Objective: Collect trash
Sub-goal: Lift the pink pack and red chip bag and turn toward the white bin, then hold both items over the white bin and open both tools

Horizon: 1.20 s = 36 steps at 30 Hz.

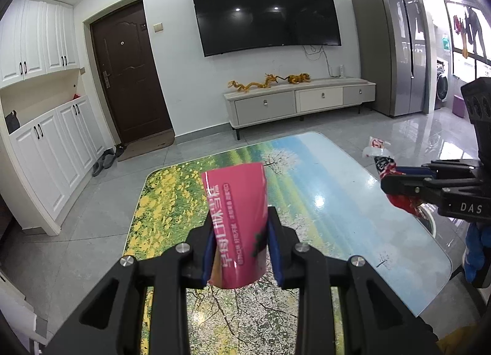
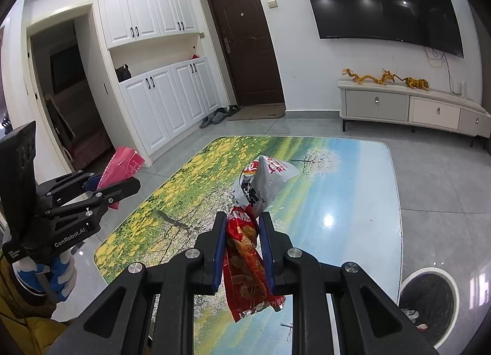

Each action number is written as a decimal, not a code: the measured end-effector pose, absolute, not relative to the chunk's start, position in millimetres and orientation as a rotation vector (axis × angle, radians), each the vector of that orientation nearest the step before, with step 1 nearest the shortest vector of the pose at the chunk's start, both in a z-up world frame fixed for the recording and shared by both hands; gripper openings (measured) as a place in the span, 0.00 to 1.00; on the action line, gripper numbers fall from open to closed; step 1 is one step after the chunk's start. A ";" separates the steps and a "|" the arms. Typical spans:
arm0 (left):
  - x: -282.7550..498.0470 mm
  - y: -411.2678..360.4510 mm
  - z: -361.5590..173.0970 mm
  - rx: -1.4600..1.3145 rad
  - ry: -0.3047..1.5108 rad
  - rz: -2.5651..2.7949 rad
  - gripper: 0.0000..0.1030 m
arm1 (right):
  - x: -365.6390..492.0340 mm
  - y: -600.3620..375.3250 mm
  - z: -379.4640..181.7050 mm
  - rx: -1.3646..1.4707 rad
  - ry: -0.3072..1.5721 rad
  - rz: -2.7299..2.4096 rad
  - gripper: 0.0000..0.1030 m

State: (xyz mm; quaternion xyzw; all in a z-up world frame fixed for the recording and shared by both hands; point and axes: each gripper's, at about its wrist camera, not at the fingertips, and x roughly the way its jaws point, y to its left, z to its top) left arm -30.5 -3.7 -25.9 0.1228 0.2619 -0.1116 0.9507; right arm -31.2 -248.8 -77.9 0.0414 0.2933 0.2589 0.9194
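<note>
My left gripper [image 1: 241,243] is shut on a pink snack pouch [image 1: 237,220] and holds it upright above the table [image 1: 353,226]. It also shows at the left of the right wrist view [image 2: 104,184], where the pink pouch [image 2: 122,164] sticks out past its fingers. My right gripper [image 2: 242,247] is shut on a red and silver snack wrapper [image 2: 248,263] above the table [image 2: 353,217]. In the left wrist view the right gripper [image 1: 389,181] stands at the right edge with the wrapper [image 1: 380,155] in it.
A round trash bin [image 2: 429,296] with a dark liner and some trash stands on the floor by the table's right near corner. The table has a landscape print top. A TV stand [image 1: 300,100], a door and white cabinets line the far walls.
</note>
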 end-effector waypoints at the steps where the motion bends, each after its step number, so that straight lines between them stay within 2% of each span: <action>1: -30.6 -6.5 -24.9 0.255 0.534 -0.224 0.27 | -30.6 -250.5 -78.8 0.091 0.601 0.535 0.19; 19: -7.5 -60.9 -39.2 0.375 0.600 -0.290 0.27 | -27.1 -299.5 -92.3 0.197 0.580 0.461 0.19; 36: 18.9 -204.2 -75.3 0.563 0.656 -0.519 0.27 | -42.7 -415.8 -127.3 0.338 0.597 0.220 0.19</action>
